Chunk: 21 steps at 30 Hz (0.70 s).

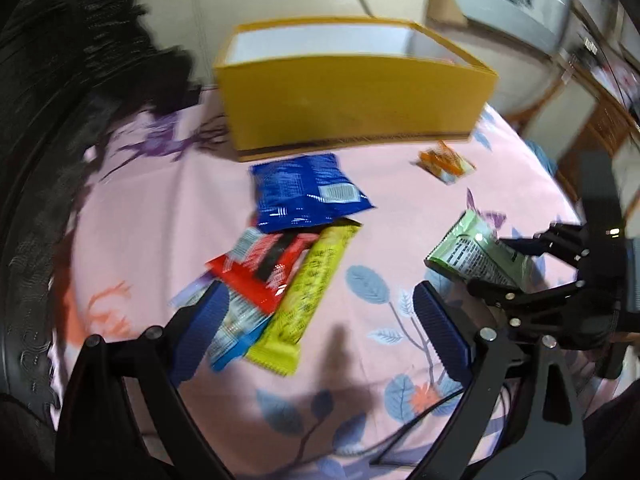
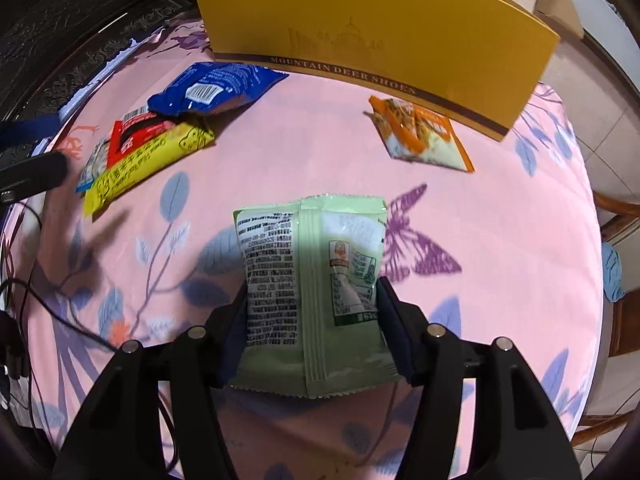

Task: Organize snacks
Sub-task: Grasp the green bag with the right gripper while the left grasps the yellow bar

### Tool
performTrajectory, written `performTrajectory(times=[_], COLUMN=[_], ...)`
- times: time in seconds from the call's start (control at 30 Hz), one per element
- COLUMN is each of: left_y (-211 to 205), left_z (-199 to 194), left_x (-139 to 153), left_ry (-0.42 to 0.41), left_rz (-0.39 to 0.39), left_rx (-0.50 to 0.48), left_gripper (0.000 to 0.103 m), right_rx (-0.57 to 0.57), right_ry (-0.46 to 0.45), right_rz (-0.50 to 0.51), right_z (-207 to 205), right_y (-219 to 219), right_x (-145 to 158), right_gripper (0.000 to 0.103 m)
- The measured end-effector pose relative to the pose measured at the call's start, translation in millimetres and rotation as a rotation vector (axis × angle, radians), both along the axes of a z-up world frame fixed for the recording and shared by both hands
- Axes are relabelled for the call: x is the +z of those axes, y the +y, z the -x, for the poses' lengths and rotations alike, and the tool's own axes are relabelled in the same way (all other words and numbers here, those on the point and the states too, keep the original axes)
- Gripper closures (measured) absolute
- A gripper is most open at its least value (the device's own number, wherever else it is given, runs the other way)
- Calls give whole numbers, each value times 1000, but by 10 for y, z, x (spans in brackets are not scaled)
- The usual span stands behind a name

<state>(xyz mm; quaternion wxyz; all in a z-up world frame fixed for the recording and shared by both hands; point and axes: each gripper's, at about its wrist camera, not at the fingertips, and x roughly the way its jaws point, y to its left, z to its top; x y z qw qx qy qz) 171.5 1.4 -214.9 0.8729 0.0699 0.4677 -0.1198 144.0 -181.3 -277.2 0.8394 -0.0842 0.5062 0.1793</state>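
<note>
The right gripper (image 2: 312,320) has its jaws closed against the two side edges of the green snack packet (image 2: 312,292), which it holds above the counter (image 2: 500,240); the left wrist view shows the same packet pinched at one end. The soft, air-filled pouch could slip or twist out, since the jaws press only on its yielding sides, and a quick swing toward the yellow box (image 2: 372,40) might shake it loose or catch it on the near wall, which stands tall in both views. The left gripper (image 1: 320,320) hangs with its jaws wide apart and holding nothing, over the pile of yellow bar (image 1: 312,296), red packet (image 1: 264,272) and blue bag (image 1: 304,192). An orange packet (image 2: 420,132) lies just beside the box front, apart from the pile. A thin cable trails across the flowered cloth near the left gripper and could snag.
</note>
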Motion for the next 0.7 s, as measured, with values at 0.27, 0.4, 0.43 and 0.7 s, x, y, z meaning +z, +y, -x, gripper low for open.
performTrajectory(times=[0.27, 0.4, 0.43, 0.7], left_y=[-136, -145, -134, -120], left_z=[-266, -360, -390, -456], left_x=[-252, -389, -429, -456], left_ry=[43, 86, 97, 89], left_rz=[35, 23, 18, -29], left_rx=[-119, -148, -148, -150], left_gripper=[9, 9, 9, 45], right_rx=[-40, -38, -40, -56], right_ry=[-6, -10, -8, -8], right_rz=[-40, -48, -54, -82], right_z=[3, 0, -7, 6], right_y=[16, 26, 24, 10], right_x=[-13, -12, -11, -7], right_gripper=[38, 38, 38, 37])
